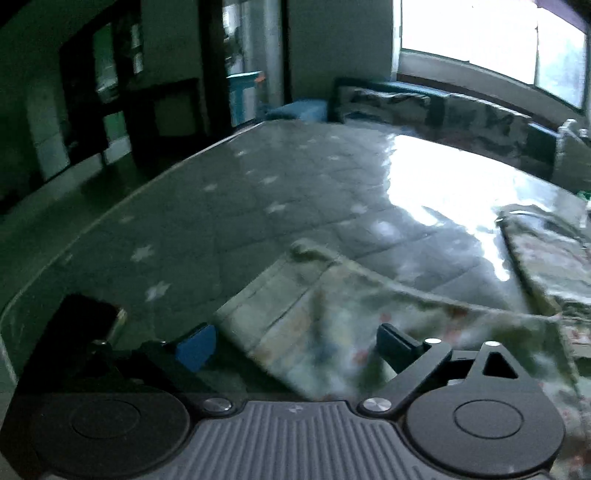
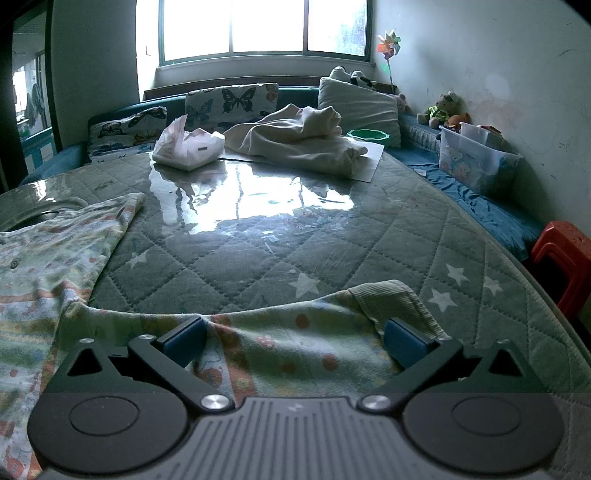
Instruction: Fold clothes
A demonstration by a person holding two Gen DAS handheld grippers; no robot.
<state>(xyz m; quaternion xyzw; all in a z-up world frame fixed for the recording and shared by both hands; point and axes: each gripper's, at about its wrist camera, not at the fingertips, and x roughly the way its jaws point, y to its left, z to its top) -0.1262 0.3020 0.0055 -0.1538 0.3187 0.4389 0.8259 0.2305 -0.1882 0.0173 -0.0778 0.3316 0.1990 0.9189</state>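
At the bottom of the left wrist view the left gripper stands with its jaws spread wide, a blue pad at lower left and a dark pad right of centre. The end of a printed sleeve of the patterned garment lies between them, but neither pad presses on the cloth, so nothing is held (the frame is blurred, so fine contact is hard to judge). The ribbed cuff sits just above the jaws, towards the centre of the frame.

In the right wrist view the right gripper is likewise wide open at the bottom of the frame, both blue pads resting on or just above the other sleeve of the same garment; the cloth runs loosely between the pads and is not pinched. Its ribbed cuff folds over beside the right-hand pad. The garment's body spreads along the left edge, flat on the quilted star-pattern cover.

Farther up the frame, on a glossy patch of the cover, lie a white packet and a crumpled cream cloth, with butterfly cushions and the window beyond.
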